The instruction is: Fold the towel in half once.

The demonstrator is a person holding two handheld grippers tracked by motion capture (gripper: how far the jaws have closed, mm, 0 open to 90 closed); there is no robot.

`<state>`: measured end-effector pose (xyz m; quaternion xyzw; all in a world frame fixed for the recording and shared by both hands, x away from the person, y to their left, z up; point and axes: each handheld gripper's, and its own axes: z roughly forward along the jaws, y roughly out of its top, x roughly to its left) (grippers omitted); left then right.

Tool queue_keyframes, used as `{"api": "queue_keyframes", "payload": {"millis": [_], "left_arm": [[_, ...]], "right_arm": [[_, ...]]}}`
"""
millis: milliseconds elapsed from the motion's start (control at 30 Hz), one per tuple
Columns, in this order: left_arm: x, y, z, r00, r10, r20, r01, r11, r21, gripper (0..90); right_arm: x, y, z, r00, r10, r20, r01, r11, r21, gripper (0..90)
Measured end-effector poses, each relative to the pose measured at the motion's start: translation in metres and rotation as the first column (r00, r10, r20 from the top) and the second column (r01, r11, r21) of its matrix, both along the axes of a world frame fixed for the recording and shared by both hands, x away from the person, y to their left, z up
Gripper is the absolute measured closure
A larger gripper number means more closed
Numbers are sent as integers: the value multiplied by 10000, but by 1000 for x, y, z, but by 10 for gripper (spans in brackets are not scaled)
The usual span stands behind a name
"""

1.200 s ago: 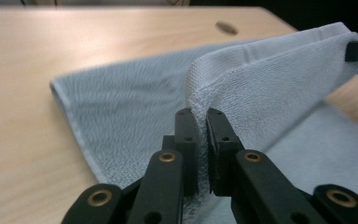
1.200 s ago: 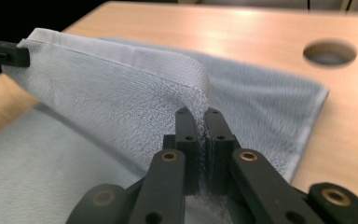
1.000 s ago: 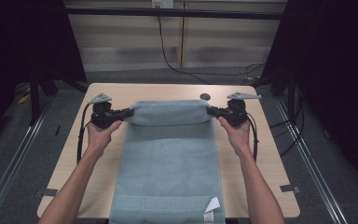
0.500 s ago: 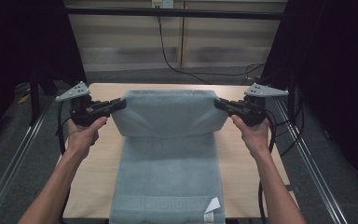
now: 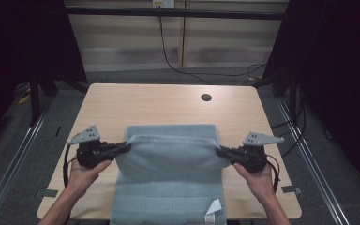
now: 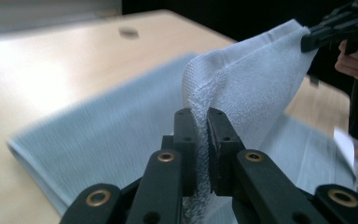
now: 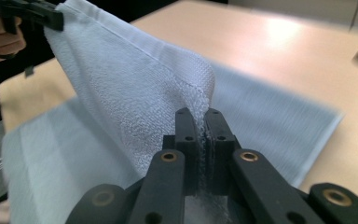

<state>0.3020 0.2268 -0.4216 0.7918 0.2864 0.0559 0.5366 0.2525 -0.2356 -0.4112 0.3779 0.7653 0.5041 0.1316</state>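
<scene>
A pale blue towel (image 5: 168,159) lies lengthwise on the wooden table (image 5: 159,103), its near end hanging over the front edge. Its far edge is lifted and doubled back over the rest. My left gripper (image 5: 126,146) is shut on the left corner of that raised edge, and my right gripper (image 5: 219,151) is shut on the right corner. In the left gripper view the towel's (image 6: 251,88) hem is pinched in the left gripper (image 6: 201,116), with the other gripper (image 6: 317,35) at the far corner. The right gripper view shows the right gripper (image 7: 198,116) clamped on terry cloth (image 7: 135,88).
A white label (image 5: 214,208) sticks out at the towel's near right corner. A round cable hole (image 5: 206,97) sits in the table's far right part. Bare wood lies beyond the towel. Dark curtains stand at both sides, and a black cable (image 5: 168,56) hangs at the back.
Both grippers have pulled the towel's far edge from the far end of the table back toward the person, lifting it and laying it over the rest. The far tabletop is now bare.
</scene>
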Motion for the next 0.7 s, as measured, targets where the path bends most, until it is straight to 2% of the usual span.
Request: {"api": "queue_keyframes", "payload": {"millis": [67, 133, 200, 267, 333, 467, 533, 567, 633, 700], "left_arm": [[-7, -2, -17, 9995, -170, -250, 177, 9995, 252, 835], [-16, -4, -26, 9981, -447, -432, 465, 9980, 420, 830], [-24, -5, -32, 9961, -710, -526, 739, 9957, 555, 828], [-36, -3, -40, 9941, -879, -636, 931, 9921, 845, 824], [-45, 1, -46, 9933, -883, -740, 942, 9924, 795, 818], [-62, 6, -53, 9878, -1202, -988, 1270, 9897, 656, 791], [-70, 7, -54, 9848, -1316, -1134, 1390, 9885, 601, 780], [-74, 8, -54, 9834, -1406, -1147, 1465, 9882, 443, 763], [-80, 12, -50, 9835, -1544, -938, 1577, 9871, 288, 721], [-84, 17, -45, 9848, -1539, -807, 1536, 9881, -96, 688]], "right_arm": [[-10, 0, -19, 9993, 107, -352, -106, 9999, 46, 858], [-18, 2, -32, 9966, 242, -785, -257, 9995, -183, 854], [-29, 4, -40, 9942, 390, -999, -449, 9973, -581, 846], [-41, 4, -44, 9922, 545, -1123, -607, 9968, -526, 838], [-52, 2, -49, 9912, 529, -1212, -572, 9978, -326, 833], [-78, 1, -59, 9856, 694, -1540, -781, 9956, -512, 799], [-90, 0, -61, 9842, 792, -1585, -868, 9953, -418, 757], [-95, 0, -61, 9832, 907, -1585, -972, 9947, -337, 740], [-103, -1, -58, 9845, 1017, -1432, -1060, 9941, -227, 690], [-107, -4, -54, 9863, 1037, -1281, -1031, 9946, 112, 682]]}}
